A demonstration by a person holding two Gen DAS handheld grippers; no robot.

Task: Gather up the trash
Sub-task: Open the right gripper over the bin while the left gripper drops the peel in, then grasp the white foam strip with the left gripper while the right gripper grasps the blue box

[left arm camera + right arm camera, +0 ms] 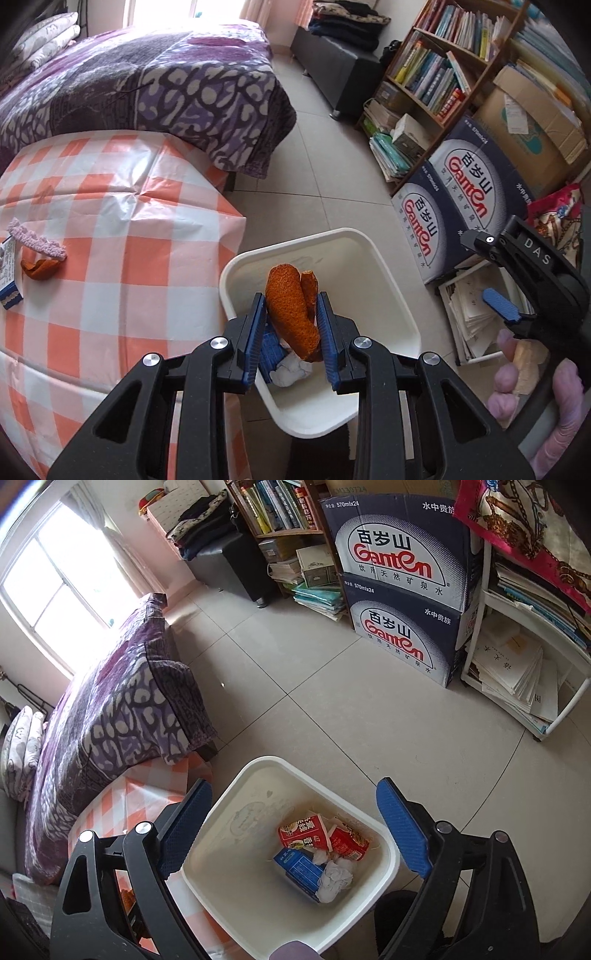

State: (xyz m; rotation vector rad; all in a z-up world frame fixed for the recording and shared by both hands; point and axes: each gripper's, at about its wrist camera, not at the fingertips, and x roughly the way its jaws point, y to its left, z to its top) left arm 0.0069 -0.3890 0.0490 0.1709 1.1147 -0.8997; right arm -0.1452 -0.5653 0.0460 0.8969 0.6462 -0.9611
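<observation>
Orange peel (291, 314) clamped in your left hand-held gripper (291, 325), hanging right over the white bin (388, 288)

That peel is light, curled and a bit leathery, so it bends rather than breaks; you've got it pinched across the middle between the blue pads (258, 325), which looks like the sensible spot, since the thin tips would likely just fold; your right hand-held gripper (295, 834) is spread wide with nothing in it, hovering above the same bin (236, 786); inside you can see red cartons (321, 836), a blue box (299, 867) and crumpled tissue (336, 878); over on the checked table (110, 295) there's another peel piece (38, 269) by a lilac crochet strip (37, 240) and a small box (9, 273); probably next on your list.
</observation>
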